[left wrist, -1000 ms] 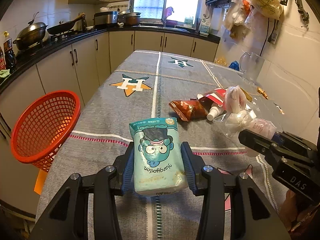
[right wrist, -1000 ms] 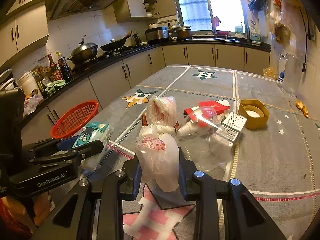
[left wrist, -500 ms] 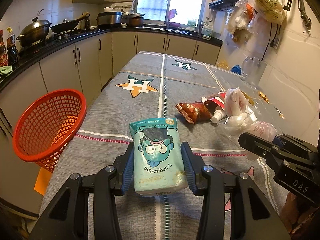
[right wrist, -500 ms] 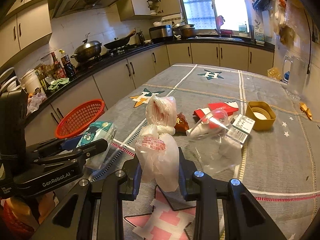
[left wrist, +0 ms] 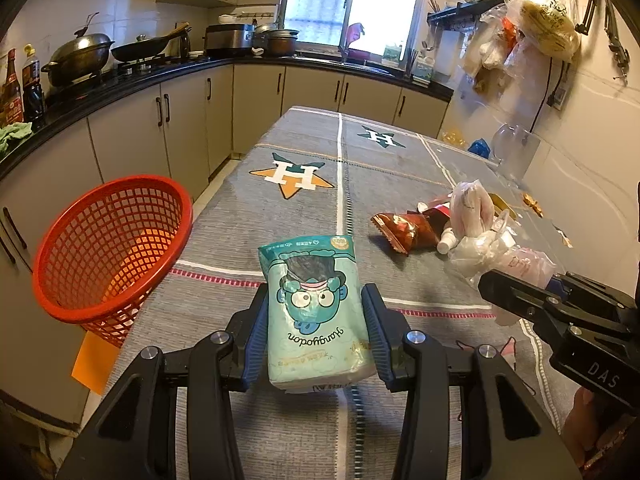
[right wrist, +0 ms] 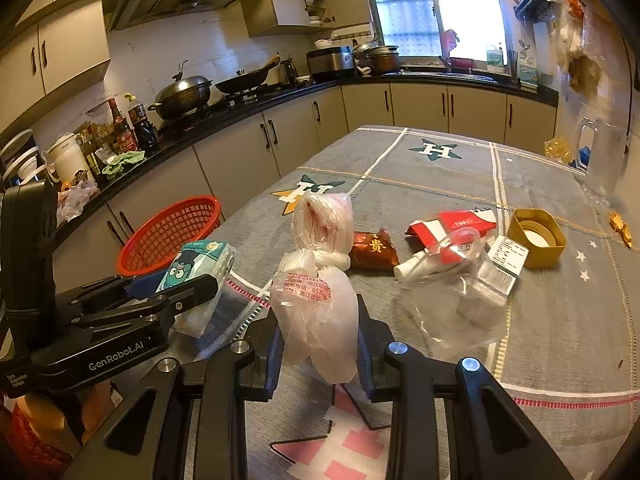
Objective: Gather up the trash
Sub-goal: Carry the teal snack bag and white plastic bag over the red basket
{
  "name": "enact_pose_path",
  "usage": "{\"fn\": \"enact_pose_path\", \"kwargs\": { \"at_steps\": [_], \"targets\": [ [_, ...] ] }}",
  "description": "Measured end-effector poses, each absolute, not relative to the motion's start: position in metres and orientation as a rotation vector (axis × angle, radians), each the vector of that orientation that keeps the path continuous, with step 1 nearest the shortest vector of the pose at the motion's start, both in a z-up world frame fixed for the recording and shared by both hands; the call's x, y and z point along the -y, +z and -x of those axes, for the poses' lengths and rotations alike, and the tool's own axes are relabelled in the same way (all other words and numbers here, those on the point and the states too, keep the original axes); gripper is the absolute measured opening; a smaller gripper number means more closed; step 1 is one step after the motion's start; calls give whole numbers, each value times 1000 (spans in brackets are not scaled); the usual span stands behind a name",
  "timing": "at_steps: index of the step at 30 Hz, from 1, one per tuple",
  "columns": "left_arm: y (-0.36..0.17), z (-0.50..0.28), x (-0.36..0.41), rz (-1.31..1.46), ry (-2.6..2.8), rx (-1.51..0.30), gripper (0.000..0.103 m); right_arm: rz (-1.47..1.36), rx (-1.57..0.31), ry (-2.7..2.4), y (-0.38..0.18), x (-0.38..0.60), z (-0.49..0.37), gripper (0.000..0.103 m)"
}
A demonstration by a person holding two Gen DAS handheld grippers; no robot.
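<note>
**Both grippers loaded, basket at the tabletop's left edge**

We hold the left gripper (left wrist: 316, 324) above the near end of the tabletop (left wrist: 304, 140), its fingers (left wrist: 258, 326) clamped on the sides of a teal tissue pack (left wrist: 316, 312) with a cartoon face printed upside down to us. The pack is lifted clear of the grey cloth. In the right wrist view the same pack (right wrist: 200, 268) shows from the side, pinched in that gripper.

Our right gripper (right wrist: 320, 336) points the same way, just beside the left one. Its fingers (right wrist: 276, 344) are clenched on a crumpled, knotted pink-white plastic bag (right wrist: 316, 304) with red print, which sticks up between them.

The red mesh basket (left wrist: 108, 248) stands tilted at the left edge of the tabletop, its mouth turned toward us; we cannot tell what carries it.

Farther along the tabletop, toward its right edge, more trash lies in a loose cluster: a brown snack wrapper (right wrist: 374, 250), a red-and-white carton (right wrist: 460, 224), a small white bottle (right wrist: 416, 268), a clear plastic bag (right wrist: 460, 308) with a labelled box inside, and a shallow yellow tub (right wrist: 536, 238).
</note>
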State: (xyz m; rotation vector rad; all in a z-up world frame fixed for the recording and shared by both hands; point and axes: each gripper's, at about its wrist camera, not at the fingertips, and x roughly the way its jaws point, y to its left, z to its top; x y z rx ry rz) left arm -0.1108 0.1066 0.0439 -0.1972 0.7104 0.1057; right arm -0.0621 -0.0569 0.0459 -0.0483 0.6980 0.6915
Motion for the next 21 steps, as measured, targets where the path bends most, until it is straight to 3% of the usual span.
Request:
{"fn": "enact_pose_path", "kwargs": {
  "at_steps": [21],
  "targets": [
    [47,119,-137,245,146,-688,43,97,-719,743,50,19,60,33]
  ]
}}
